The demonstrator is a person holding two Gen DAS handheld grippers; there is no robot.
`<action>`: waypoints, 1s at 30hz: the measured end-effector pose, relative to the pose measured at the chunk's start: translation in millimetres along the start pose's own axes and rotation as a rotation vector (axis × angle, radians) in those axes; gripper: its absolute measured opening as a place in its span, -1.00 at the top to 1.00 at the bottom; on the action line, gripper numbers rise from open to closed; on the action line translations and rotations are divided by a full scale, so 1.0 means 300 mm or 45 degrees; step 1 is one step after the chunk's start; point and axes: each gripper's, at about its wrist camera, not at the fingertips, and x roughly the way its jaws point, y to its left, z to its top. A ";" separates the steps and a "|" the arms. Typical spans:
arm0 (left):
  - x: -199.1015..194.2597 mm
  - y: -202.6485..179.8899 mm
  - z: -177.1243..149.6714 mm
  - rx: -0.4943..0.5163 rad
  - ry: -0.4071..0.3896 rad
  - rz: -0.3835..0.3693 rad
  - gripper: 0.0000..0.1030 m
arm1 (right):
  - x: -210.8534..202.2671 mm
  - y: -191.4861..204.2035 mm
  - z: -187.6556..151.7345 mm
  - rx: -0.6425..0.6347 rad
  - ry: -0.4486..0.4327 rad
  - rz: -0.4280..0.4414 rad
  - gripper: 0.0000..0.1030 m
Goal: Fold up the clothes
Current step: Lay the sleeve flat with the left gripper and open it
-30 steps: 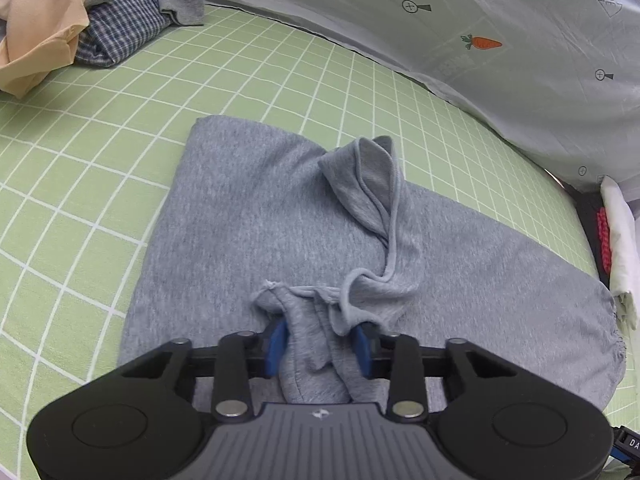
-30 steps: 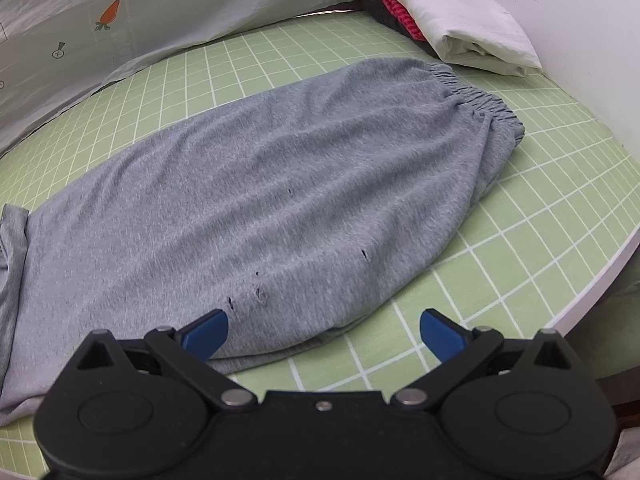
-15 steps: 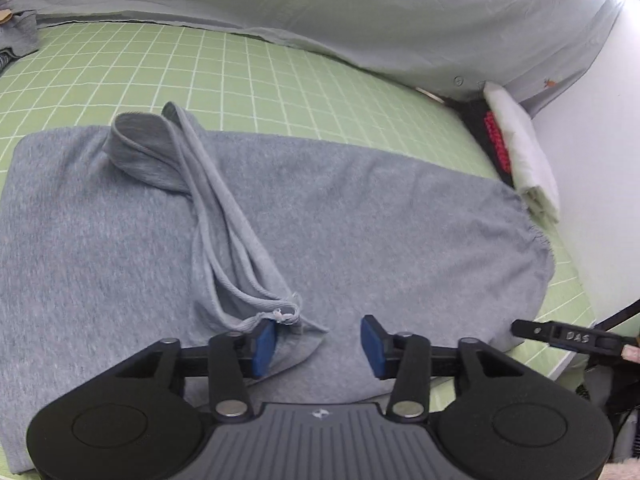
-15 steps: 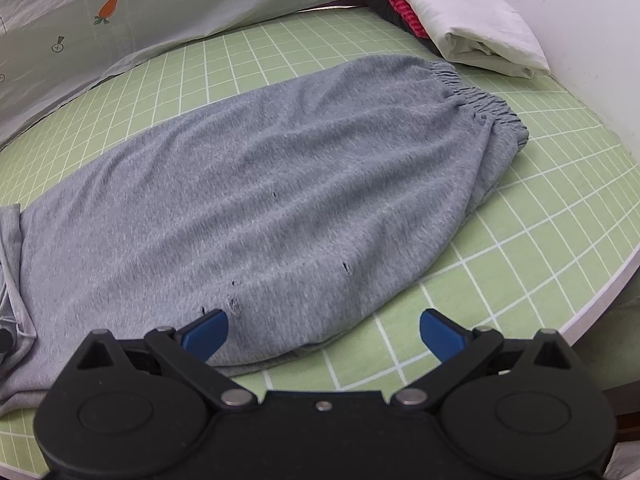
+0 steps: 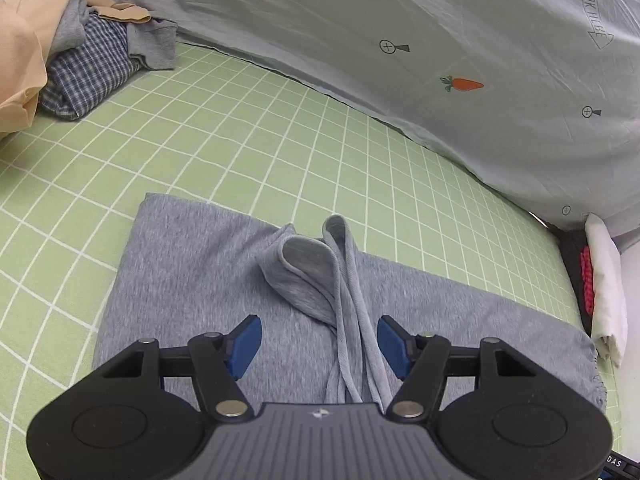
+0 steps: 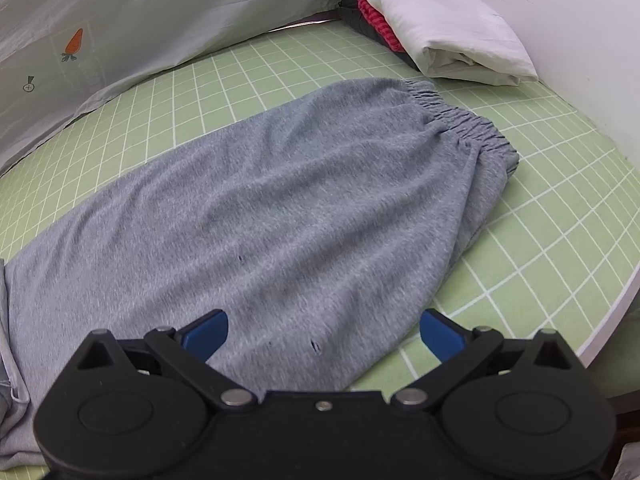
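A grey garment lies flat on the green checked sheet. A narrow folded flap with a hemmed strip lies on top of it and runs back between my left gripper's fingers. My left gripper is open over this flap and holds nothing. In the right wrist view the same garment stretches to its elastic gathered end at the far right. My right gripper is open and empty above the garment's near edge.
A pile of clothes, beige, plaid and grey, sits at the far left. A grey carrot-print sheet runs along the back. A folded white cloth on red and dark items lies far right. The bed edge is at the right.
My left gripper let go of the gathered flap, opened wider and swung back to face the far side. My right gripper moved forward over the garment's near edge, staying open.
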 end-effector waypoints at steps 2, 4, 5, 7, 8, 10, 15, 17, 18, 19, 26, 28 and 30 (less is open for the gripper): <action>0.046 -0.026 0.008 -0.008 0.004 0.007 -0.25 | 0.014 -0.012 0.022 0.019 -0.005 -0.014 -1.00; 0.102 -0.068 0.000 -0.008 0.014 -0.012 -0.25 | 0.028 -0.026 0.047 0.043 -0.010 -0.033 -1.00; 0.126 -0.094 0.000 -0.001 0.023 -0.039 -0.21 | 0.037 -0.034 0.060 0.058 -0.012 -0.042 -1.00; 0.175 -0.145 0.001 0.013 0.042 -0.094 0.04 | 0.059 -0.050 0.090 0.093 -0.017 -0.063 -1.00; 0.200 -0.171 0.001 0.020 0.051 -0.121 0.20 | 0.069 -0.056 0.106 0.108 -0.020 -0.070 -1.00; 0.247 -0.225 -0.008 0.040 0.071 -0.178 0.20 | 0.094 -0.069 0.142 0.134 -0.023 -0.081 -1.00; 0.254 -0.341 -0.082 0.214 0.091 -0.227 -0.01 | 0.139 -0.103 0.209 0.171 -0.028 -0.114 -1.00; 0.230 -0.311 -0.078 0.231 0.073 -0.173 -0.20 | 0.141 -0.127 0.210 0.177 -0.042 -0.138 -1.00; 0.215 -0.278 -0.071 0.218 0.061 -0.134 -0.20 | 0.139 -0.144 0.209 0.189 -0.054 -0.156 -1.00; 0.198 -0.239 -0.064 0.192 0.055 -0.095 -0.21 | 0.139 -0.162 0.208 0.202 -0.065 -0.172 -1.00; 0.106 0.000 -0.028 -0.042 0.065 0.270 -0.28 | 0.195 -0.320 0.201 0.350 -0.058 -0.217 -1.00; 0.099 0.015 -0.039 0.001 0.095 0.371 -0.29 | 0.211 -0.345 0.205 0.375 -0.054 -0.209 -1.00; 0.098 0.008 -0.061 0.081 0.132 0.434 -0.29 | 0.226 -0.351 0.212 0.365 -0.050 -0.203 -1.00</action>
